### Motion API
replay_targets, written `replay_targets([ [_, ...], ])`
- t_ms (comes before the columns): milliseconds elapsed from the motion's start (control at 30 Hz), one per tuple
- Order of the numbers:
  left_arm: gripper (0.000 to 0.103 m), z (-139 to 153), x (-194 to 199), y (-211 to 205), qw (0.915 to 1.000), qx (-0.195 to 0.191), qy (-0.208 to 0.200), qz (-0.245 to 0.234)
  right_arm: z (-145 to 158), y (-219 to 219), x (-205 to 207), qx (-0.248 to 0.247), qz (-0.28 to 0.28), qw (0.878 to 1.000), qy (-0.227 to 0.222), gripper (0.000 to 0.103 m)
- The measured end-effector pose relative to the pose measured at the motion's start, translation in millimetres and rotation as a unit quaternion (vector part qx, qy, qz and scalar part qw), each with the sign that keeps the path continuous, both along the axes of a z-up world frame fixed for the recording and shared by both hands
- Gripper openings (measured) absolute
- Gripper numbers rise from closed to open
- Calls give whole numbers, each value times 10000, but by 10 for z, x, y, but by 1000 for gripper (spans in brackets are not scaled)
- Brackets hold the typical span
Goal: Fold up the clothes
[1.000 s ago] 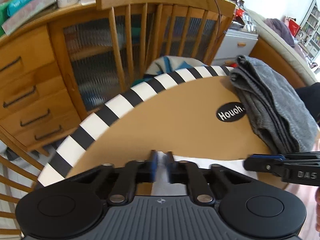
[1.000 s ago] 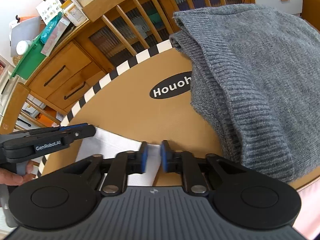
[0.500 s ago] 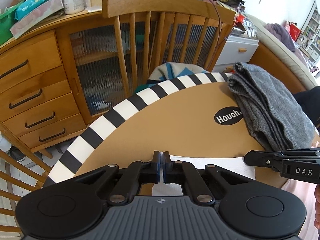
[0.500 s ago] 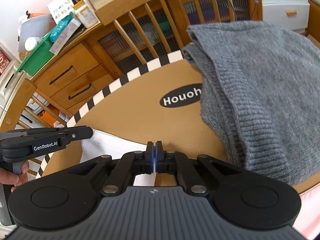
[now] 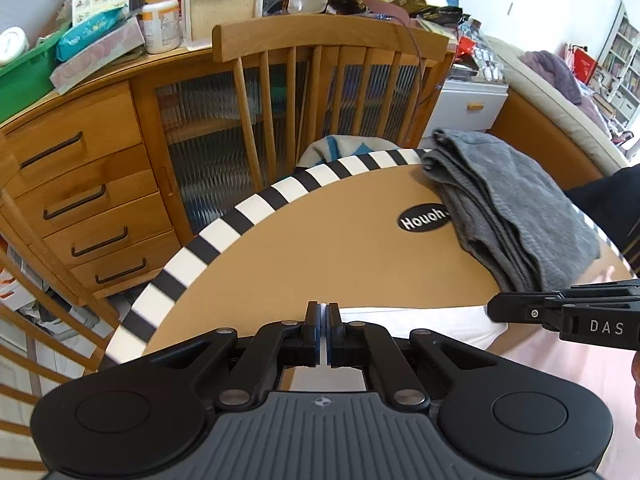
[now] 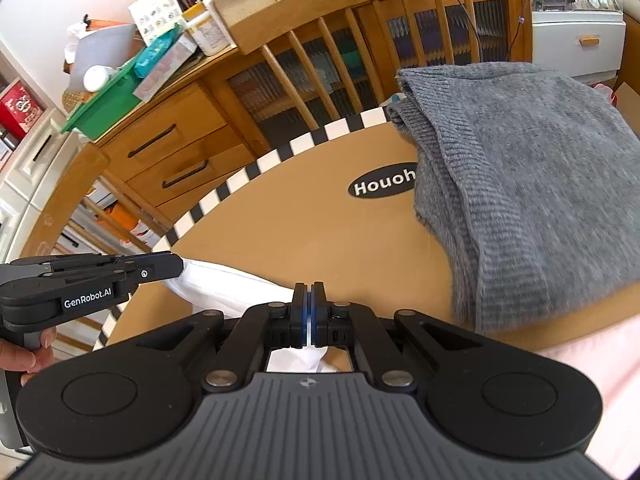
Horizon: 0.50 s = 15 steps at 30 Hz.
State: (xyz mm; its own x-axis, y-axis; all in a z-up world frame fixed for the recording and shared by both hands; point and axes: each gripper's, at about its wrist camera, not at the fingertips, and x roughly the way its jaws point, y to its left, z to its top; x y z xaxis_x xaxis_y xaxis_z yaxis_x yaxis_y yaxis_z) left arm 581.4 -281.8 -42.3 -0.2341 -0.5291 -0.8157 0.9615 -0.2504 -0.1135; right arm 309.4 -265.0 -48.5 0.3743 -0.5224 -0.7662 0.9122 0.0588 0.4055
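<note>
Both hand-held grippers risen, pinching thin white cloth, ribbed grey knit beside

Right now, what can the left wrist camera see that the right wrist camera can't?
Only the left wrist view shows a bed with purple bedding, a bookshelf, a dark sleeve and striped fabric on the chair seat.

Only the right wrist view shows a hand holding the left gripper and a red box.

Both show the gray sweater, the white cloth pinched by both shut grippers, the right gripper, the wooden chair and the striped table edge.
</note>
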Motion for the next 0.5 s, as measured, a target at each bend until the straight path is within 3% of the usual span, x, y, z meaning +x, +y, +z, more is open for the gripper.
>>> replay_targets([
  [233, 3, 130, -24, 508, 10000, -29, -40, -22, 54, 383, 17, 46, 175, 9998, 74, 1],
  [500, 3, 53, -58, 1044, 10000, 67, -6, 4, -6, 770, 5, 134, 342, 9991, 193, 1],
])
